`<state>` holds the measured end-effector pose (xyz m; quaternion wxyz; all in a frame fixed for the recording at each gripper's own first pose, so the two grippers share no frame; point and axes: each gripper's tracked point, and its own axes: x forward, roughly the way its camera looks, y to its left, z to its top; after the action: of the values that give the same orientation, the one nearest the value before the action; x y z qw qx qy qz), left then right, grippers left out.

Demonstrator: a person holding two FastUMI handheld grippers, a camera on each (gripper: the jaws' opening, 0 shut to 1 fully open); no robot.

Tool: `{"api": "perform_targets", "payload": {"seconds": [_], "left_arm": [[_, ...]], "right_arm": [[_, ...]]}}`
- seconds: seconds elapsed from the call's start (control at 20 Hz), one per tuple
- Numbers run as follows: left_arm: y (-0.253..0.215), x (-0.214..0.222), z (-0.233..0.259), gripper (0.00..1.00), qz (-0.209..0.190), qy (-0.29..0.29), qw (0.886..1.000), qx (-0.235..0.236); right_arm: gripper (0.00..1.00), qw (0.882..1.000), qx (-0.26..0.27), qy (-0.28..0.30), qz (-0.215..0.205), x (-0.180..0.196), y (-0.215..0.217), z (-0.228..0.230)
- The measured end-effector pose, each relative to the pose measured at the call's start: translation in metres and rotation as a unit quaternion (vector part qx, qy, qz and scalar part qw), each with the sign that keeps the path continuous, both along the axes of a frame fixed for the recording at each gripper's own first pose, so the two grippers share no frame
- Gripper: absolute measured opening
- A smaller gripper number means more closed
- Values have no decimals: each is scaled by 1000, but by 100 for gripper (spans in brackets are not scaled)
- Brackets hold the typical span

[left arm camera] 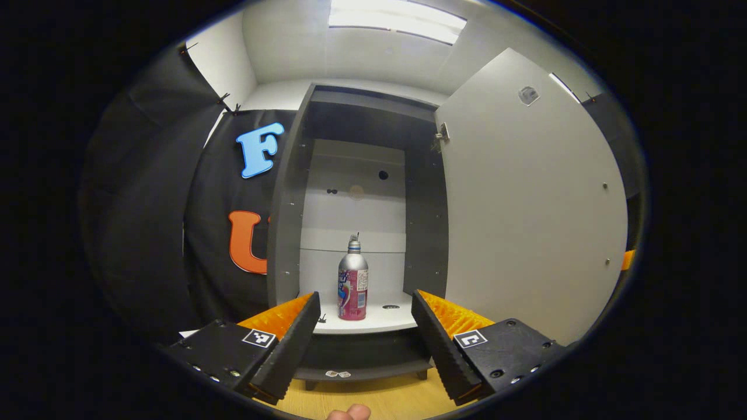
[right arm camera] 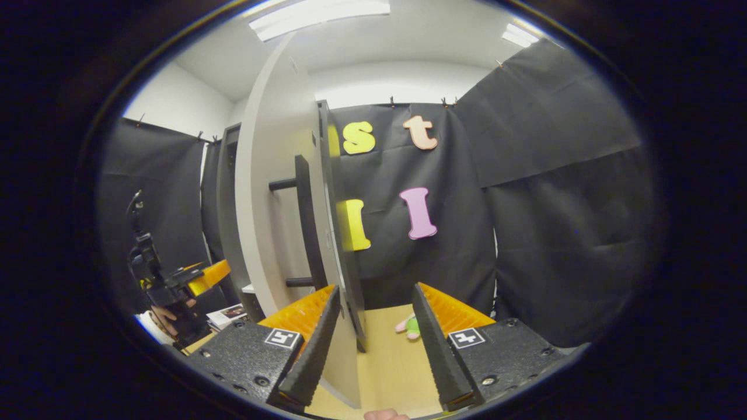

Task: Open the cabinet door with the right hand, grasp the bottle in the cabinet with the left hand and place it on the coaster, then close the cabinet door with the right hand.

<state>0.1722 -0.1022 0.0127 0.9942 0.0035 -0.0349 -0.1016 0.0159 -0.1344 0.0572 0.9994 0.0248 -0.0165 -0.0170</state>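
Two grippers wait wide apart: left gripper [left arm camera: 366, 324] faces the bottle [left arm camera: 353, 284] to grab it; right gripper [right arm camera: 373, 318] straddles the door [right arm camera: 274, 221] edge, maybe steadying it.

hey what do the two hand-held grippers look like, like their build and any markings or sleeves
Each is a hand-held gripper with two wedge-shaped fingers ribbed on their inner faces. The left hand-held gripper and the right hand-held gripper have blocky textured bodies with screws, each carrying a small square black-and-white marker. In the right gripper view, a light-coloured cuff shows at the person's wrist.
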Motion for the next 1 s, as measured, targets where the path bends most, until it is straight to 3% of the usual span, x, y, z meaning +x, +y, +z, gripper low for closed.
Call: {"api": "perform_targets", "payload": {"seconds": [0.5, 1.0], "left_arm": [[4, 146, -17, 95, 35, 26, 999, 3], [-3, 199, -42, 95, 39, 40, 998, 25]], "right_arm": [[78, 999, -33, -3, -33, 6, 0, 8], [78, 998, -27, 8, -48, 15, -5, -3]]}}
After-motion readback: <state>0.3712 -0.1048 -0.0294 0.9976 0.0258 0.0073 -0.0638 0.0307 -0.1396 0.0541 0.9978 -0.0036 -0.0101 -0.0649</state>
